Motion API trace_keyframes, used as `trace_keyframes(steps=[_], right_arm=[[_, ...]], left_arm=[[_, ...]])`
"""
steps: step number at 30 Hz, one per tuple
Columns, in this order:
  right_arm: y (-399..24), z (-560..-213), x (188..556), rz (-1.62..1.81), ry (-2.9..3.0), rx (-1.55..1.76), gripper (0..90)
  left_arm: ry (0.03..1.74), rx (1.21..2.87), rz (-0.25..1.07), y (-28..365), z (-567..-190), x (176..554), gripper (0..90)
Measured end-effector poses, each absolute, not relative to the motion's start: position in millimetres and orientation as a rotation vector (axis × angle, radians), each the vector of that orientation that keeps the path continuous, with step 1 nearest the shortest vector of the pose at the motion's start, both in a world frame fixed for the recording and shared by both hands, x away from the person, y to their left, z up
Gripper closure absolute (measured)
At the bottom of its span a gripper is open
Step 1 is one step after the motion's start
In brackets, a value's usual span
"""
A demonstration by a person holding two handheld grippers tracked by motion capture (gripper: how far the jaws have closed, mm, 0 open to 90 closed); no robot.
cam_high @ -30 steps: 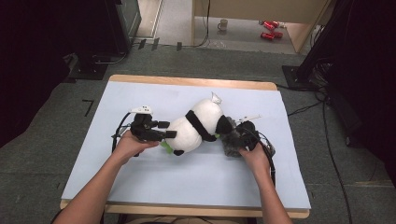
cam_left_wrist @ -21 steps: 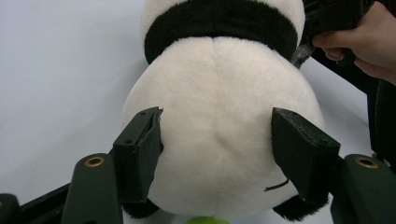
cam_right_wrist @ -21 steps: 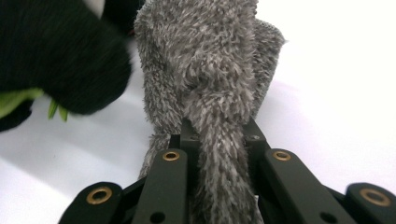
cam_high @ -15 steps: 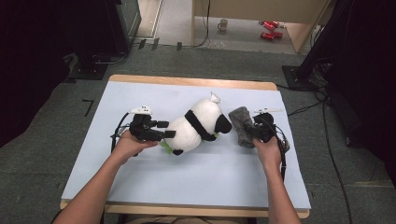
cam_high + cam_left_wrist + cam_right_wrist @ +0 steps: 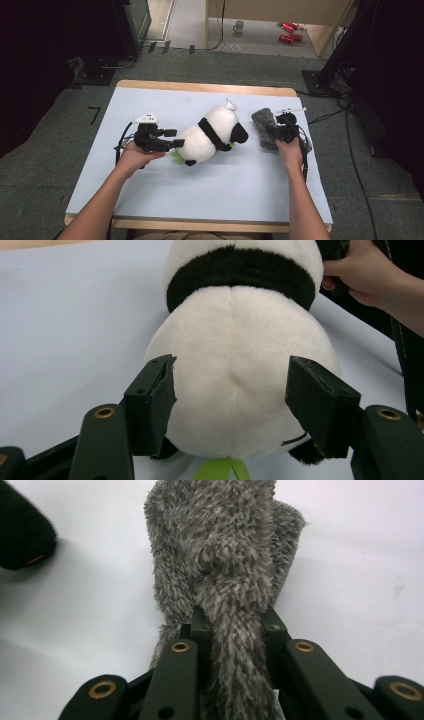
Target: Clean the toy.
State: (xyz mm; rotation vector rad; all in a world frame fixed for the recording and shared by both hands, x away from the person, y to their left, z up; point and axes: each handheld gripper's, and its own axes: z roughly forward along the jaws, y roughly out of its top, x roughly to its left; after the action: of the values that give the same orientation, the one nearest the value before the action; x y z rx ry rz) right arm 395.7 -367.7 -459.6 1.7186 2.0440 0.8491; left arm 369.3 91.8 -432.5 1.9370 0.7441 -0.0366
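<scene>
Soft, light plush panda (image 5: 212, 134) braced at its rump between the left gripper's (image 5: 230, 395) spread jaws; right gripper (image 5: 230, 625) clamped on the limp grey fuzzy cloth (image 5: 225, 545) near the table's (image 5: 200, 195) right edge

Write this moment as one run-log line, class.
left gripper: closed around panda plush rear | right gripper: shut on grey fuzzy cloth | cloth: apart from panda, on blue mat
</scene>
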Motion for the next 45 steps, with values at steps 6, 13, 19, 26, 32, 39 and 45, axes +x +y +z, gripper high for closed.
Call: trace_keyframes(steps=[6,13,19,26,32,39,45], right_arm=[[-377.6,-470.0,399.1,0.868,2.041,1.771,73.8],[-381.6,-471.8,397.9,0.850,2.025,1.811,48.7],[-384.9,-463.2,389.8,0.883,2.003,1.800,43.9],[-382.8,-450.9,376.4,0.926,1.979,1.780,41.0],[-382.2,-442.7,363.3,0.949,1.949,1.777,40.0],[-384.0,-440.9,343.8,0.946,1.961,1.760,39.1],[-385.1,-439.6,327.9,0.955,1.969,1.741,37.5]], left_arm=[[0.757,1.928,-0.024,99.3,-430.8,368.2,36.3],[0.760,1.950,0.006,102.9,-431.5,370.0,36.3],[0.772,1.956,0.029,108.9,-432.8,372.7,36.3],[0.784,1.974,0.088,118.3,-435.4,374.2,36.2],[0.794,1.988,0.117,123.3,-439.2,375.9,36.1],[0.806,2.006,0.148,127.8,-443.8,378.6,36.1],[0.817,1.997,0.153,133.5,-446.7,380.8,36.1]])
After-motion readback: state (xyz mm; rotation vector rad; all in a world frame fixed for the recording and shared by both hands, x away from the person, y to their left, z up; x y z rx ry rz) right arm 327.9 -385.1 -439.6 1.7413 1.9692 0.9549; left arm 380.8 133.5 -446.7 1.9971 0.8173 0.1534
